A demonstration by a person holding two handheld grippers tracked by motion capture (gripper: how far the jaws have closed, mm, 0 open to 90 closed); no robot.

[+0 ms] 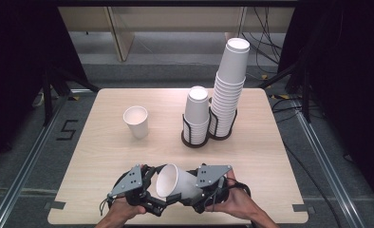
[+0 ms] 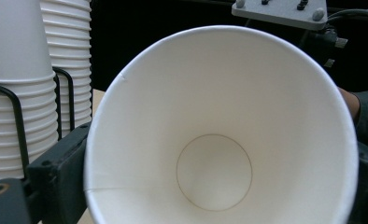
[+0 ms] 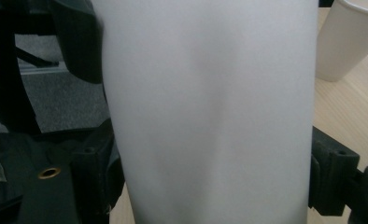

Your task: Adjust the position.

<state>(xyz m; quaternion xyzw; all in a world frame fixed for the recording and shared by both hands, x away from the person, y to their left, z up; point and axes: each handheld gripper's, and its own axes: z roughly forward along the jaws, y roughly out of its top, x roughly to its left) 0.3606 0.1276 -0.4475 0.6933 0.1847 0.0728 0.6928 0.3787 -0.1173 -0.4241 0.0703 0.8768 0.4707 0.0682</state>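
Both hands are coming in from the near edge of the bench, each carrying a hand-held gripper, and the two are meeting over the near middle of the bench. The right hand-held gripper is clamping the body of a white paper cup, holding it on its side with the mouth turned toward the left hand; in the right gripper view its jaws are pressing on either side of the cup wall. The left hand-held gripper is sitting at the cup's rim, its jaws standing apart on either side of the mouth, not squeezing it. A single upright cup is standing well apart on the left half, with open bench around it. Two racked cup stacks are standing just beside each other toward the far right, leaving the centre between them and the hands free.
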